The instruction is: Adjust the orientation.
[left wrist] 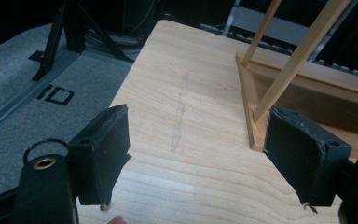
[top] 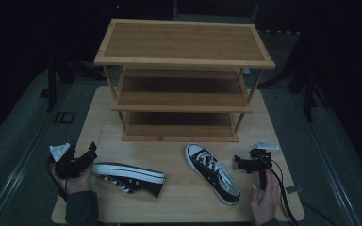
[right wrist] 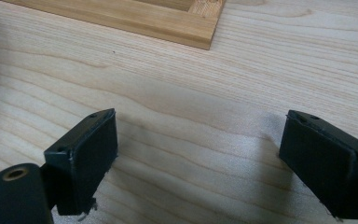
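Nearest in the high view: two hands at the table's near edge, left gripper (top: 90, 151) just beside the heel end of the tipped shoe (top: 129, 177), jaws spread and holding nothing. Right gripper (top: 238, 162) just right of the upright shoe (top: 213, 173), also spread and empty. Beyond both, the empty three-tier rack (top: 184, 77). Likely trouble: pinching only the tipped shoe's thin rubber edge, so a slip or swing on lifting.

Left gripper view: pads (left wrist: 103, 154) wide apart over the bare table (left wrist: 186, 93), rack leg (left wrist: 298, 58) close to the right jaw. Risk of clipping that leg and shoving the light rack.

Right gripper view: pads (right wrist: 86, 158) spread over bare wood, rack base corner (right wrist: 200, 39) ahead. Loose laces could snag on closing.
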Motion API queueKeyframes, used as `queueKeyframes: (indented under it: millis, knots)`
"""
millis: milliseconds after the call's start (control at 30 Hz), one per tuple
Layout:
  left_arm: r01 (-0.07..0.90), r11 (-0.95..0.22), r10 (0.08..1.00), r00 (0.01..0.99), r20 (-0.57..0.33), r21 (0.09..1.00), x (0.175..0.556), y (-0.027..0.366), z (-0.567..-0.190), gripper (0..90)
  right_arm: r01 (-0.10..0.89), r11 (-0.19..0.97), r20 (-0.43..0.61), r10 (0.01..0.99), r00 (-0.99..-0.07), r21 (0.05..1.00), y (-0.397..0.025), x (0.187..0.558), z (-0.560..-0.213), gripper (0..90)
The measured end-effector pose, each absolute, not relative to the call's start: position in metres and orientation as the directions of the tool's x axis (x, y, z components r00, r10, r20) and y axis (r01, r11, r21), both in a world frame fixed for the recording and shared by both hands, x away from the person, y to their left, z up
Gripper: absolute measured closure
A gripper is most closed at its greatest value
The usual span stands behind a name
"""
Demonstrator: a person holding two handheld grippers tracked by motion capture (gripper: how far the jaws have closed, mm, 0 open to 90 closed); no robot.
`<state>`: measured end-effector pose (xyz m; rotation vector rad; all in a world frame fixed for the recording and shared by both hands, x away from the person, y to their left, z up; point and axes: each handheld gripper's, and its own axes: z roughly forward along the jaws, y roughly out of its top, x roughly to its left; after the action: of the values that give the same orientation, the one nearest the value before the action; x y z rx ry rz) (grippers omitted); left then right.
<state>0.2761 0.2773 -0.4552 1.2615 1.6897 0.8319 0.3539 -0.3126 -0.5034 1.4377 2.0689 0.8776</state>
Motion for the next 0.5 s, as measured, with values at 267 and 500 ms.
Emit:
queueKeyframes:
  millis: [267,500]
  knots:
    - [0.421,0.234,0.971,-0.053,-0.233,0.877,0.271,0.270,-0.451,24.1,0.640,0.247,-0.019,0.940,-0.341,0.728,-0.313,0.354,-0.503,10.7]
    - [0.444,0.204,0.971,0.024,-0.239,0.872,0.264,0.263,-0.448,30.4,0.635,0.256,-0.019,0.935,-0.355,0.728,-0.312,0.355,-0.503,10.7]
